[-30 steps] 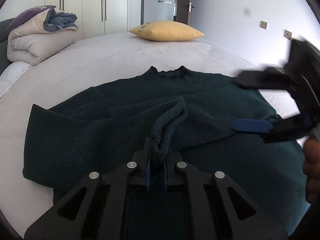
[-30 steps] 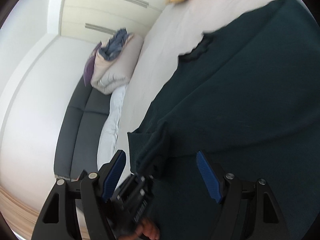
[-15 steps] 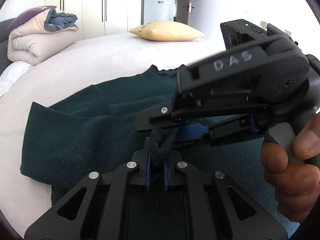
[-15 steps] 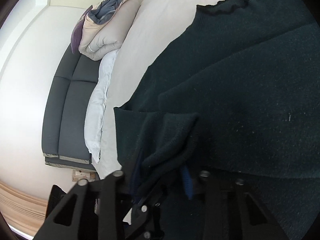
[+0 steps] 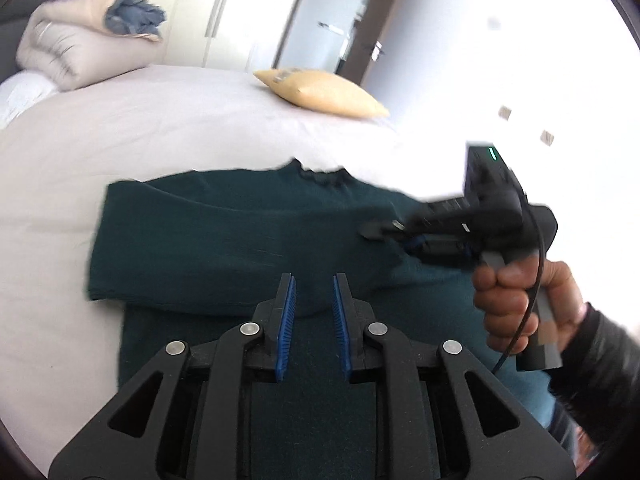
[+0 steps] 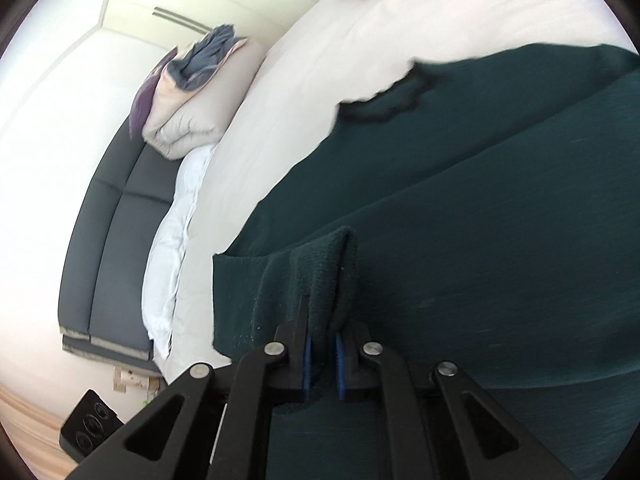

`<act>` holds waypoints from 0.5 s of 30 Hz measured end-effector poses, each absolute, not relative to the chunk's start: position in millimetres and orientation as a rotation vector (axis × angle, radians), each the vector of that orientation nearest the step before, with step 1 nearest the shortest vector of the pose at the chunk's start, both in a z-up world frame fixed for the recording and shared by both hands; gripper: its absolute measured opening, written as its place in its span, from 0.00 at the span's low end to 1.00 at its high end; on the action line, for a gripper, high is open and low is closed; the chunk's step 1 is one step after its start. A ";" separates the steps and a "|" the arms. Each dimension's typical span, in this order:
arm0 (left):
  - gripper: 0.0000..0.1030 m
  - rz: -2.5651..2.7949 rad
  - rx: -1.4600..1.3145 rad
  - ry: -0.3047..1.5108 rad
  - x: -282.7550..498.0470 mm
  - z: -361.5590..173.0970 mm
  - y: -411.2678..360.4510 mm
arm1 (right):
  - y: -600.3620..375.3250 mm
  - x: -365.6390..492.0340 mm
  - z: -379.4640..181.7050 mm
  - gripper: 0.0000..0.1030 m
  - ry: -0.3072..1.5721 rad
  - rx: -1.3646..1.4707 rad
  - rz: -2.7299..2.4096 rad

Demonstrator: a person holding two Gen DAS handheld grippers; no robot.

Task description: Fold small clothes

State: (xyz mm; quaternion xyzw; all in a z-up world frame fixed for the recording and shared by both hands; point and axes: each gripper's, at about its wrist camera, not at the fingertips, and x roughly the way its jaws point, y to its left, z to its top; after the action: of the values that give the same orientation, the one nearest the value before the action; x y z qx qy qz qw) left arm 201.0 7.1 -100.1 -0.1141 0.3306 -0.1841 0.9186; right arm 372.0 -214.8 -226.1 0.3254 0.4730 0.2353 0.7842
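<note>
A dark green knit sweater (image 5: 240, 240) lies flat on the white bed (image 5: 160, 120), neck toward the far side, its left sleeve folded across the chest. My left gripper (image 5: 314, 292) is open and empty over the sweater's lower middle. My right gripper (image 6: 322, 344) is shut on the ribbed sleeve cuff (image 6: 328, 272), holding it bunched just above the body of the sweater (image 6: 480, 240). In the left wrist view the right gripper (image 5: 400, 236) sits over the sweater's right side, held by a hand.
A yellow pillow (image 5: 324, 92) lies at the far side of the bed. A folded duvet stack (image 5: 88, 44) sits at the far left. A dark sofa (image 6: 108, 216) stands beside the bed, with a black device (image 6: 88, 424) on the wood floor.
The sleeve cuff passed from my left gripper to my right. My left gripper opened and let go. My right gripper closed on the cuff and carried it to the right.
</note>
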 end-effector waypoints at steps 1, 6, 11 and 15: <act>0.17 -0.366 -0.253 0.683 205.6 -100.2 14.6 | -218.5 373.6 -225.6 0.10 1.010 0.699 0.485; 0.17 -0.281 -0.350 0.724 242.8 -110.3 64.0 | -257.1 376.6 -222.2 0.10 0.994 0.670 0.352; 0.17 -0.162 -0.458 0.739 270.5 -117.5 122.5 | -281.8 384.0 -221.4 0.10 1.000 0.645 0.267; 0.17 -0.100 -0.517 0.724 283.4 -113.7 163.1 | -298.7 387.3 -223.4 0.10 1.004 0.635 0.237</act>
State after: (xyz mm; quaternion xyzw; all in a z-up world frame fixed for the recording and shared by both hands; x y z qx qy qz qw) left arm 283.4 163.1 -113.7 -0.2498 0.3502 -0.0484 0.9015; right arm 387.3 -298.7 -223.4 0.2984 0.4720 0.1113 0.8221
